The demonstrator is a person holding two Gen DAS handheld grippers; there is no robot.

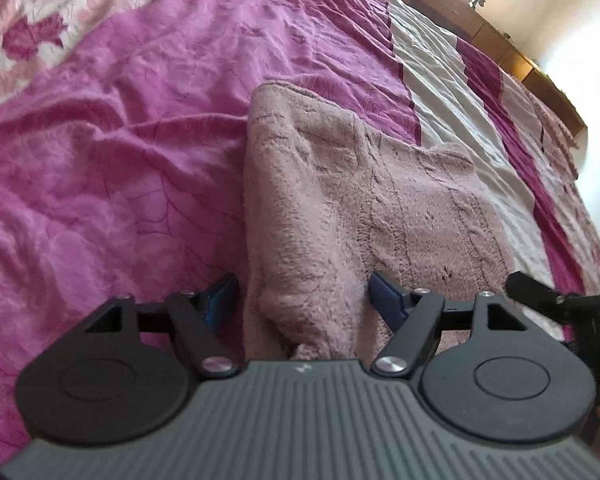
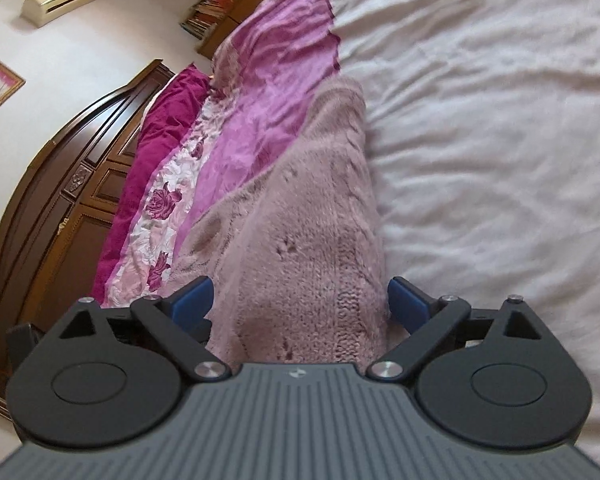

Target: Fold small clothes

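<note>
Left gripper (image 1: 304, 300) is sitting wide, its blue pads (image 1: 386, 300) standing either side of a ridge of the sweater (image 1: 360, 208) without pinching it; right gripper (image 2: 300, 304) is spread wider still, pads (image 2: 406, 304) clear of the knit on both sides, nothing held. No earlier view here, so only the gap is being called.

That sweater is lying on the bed, a dusty-pink, fuzzy cable knit, thick and soft, folded into a long narrow bundle with rounded, puffy edges. Ribbed hem is showing at its far end in the left wrist view. Its long axis is running straight away from both grippers, the near end tucked right under the gripper bodies.

Underneath, the bedspread (image 1: 120, 140) is looking slick and crinkled, magenta satin giving way to a white quilted panel (image 2: 480, 120), with a rose-print strip (image 2: 156, 216) along one side. Sweater is straddling the seam between magenta and white. Plenty of open bedding is lying on either flank. Carved dark wooden headboard (image 2: 60, 200) is curving along the bed's edge, well apart from the bundle
</note>
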